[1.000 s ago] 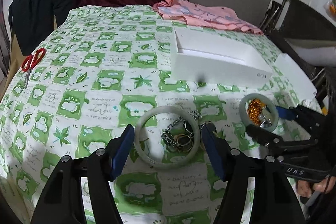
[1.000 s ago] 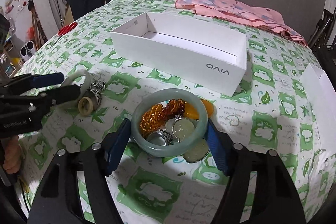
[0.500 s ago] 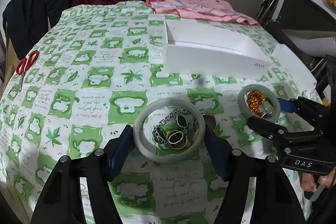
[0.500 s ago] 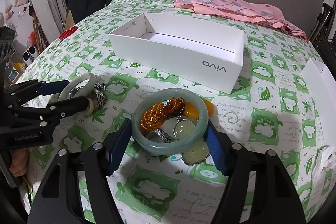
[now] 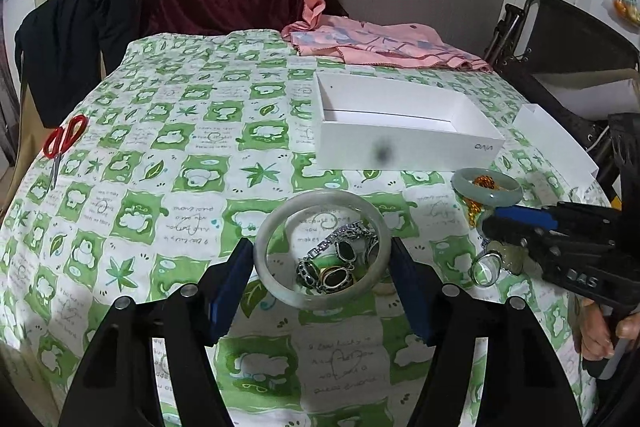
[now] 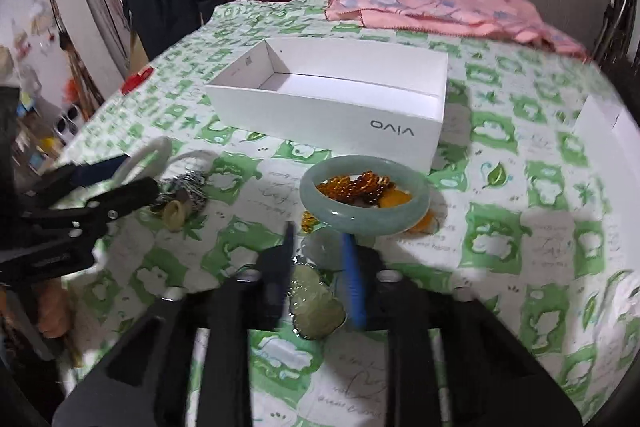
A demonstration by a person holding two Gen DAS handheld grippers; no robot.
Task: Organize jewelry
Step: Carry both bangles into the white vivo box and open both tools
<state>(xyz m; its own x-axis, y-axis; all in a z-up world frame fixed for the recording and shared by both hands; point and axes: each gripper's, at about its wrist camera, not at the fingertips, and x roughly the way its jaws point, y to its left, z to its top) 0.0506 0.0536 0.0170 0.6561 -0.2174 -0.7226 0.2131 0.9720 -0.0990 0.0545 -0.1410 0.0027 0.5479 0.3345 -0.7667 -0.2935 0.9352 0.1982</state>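
A pale white jade bangle (image 5: pixel 264 259) sits between the blue pads of my left gripper (image 5: pixel 320 251), which is shut on its two sides. Inside the bangle's ring lie a silver chain bracelet (image 5: pixel 340 259) and dark rings. In the right wrist view the left gripper (image 6: pixel 140 173) holds the white bangle (image 6: pixel 156 147) slightly tilted. My right gripper (image 6: pixel 318 243) is closing, blurred, with a pale jade pendant (image 6: pixel 322 251) between its jaws and a carved pendant (image 6: pixel 316 303) just behind. The green jade bangle (image 6: pixel 364 219) around amber beads (image 6: pixel 352 185) lies just beyond its fingertips.
An open white box (image 6: pixel 320 115) stands behind the jewelry, seen too in the left wrist view (image 5: pixel 400 147). A white lid (image 5: pixel 552 143) lies at the right edge. Red scissors (image 5: pixel 64 139) lie far left and a pink cloth (image 5: pixel 380 43) at the back. A silver ring (image 5: pixel 486 267) lies near the right gripper (image 5: pixel 494 221).
The right jaws have narrowed sharply. The green bangle, earlier between them, now lies ahead of their tips. The left gripper keeps the white bangle between its pads.
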